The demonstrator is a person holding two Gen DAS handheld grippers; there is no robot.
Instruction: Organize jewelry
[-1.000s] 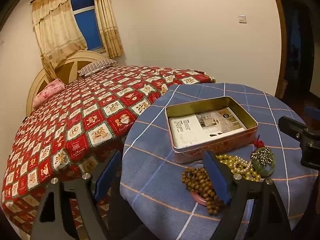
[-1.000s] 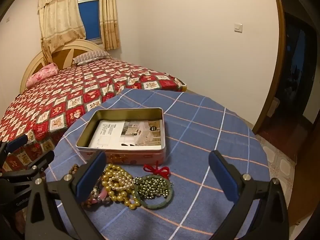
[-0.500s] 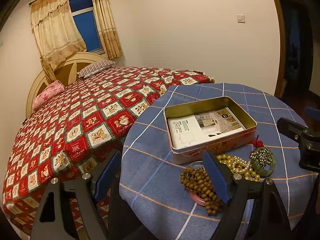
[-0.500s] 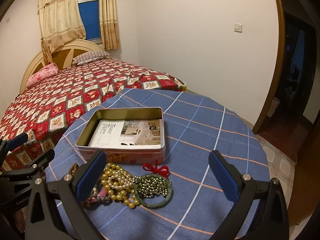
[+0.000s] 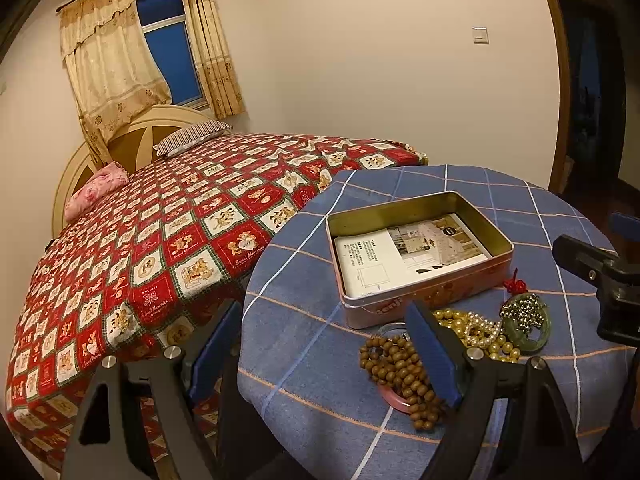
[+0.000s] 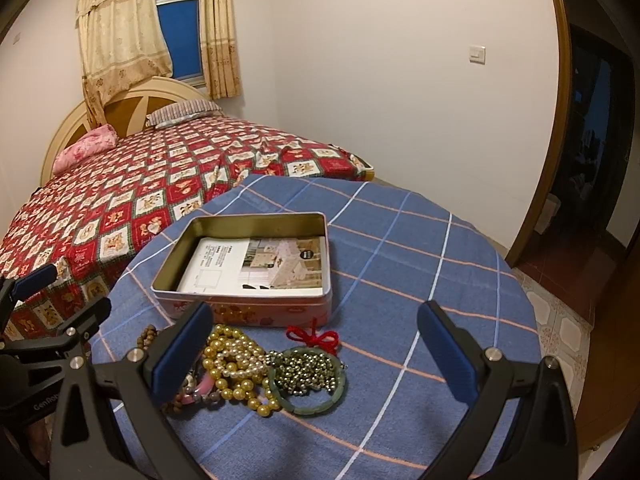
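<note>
Looks like this is right at the start, nothing sorted yet. The round surface (image 6: 420,264) with the blue plaid cloth carries everything, with the bed (image 6: 140,184) just behind it. The open tin (image 6: 248,264) sits in the middle of the surface, with only a printed leaflet (image 6: 260,264) lying flat on its bottom, no jewelry in it. From the right wrist view its long axis runs roughly left to right, one long wall facing the camera.

The jewelry is all piled on the cloth just in front of that near wall: brown wooden beads (image 5: 396,368) toward the left, gold and pearl strands (image 6: 236,364) in the middle, and a green bangle (image 6: 308,388) lying flat on the right with a heap of small metallic beads (image 6: 306,368) inside its ring and a red knotted cord (image 6: 314,338) pointing back at the tin. There's also something pink (image 6: 202,386) tucked under the pile (bangle, I think, mostly hidden).

Left gripper (image 5: 324,352) and right gripper (image 6: 316,354) both hover over the near edge, fingers spread wide, holding nothing.

My guess for the next move: drop the right one onto the bangle side and pinch one piece without dragging the tangled strands along.
</note>
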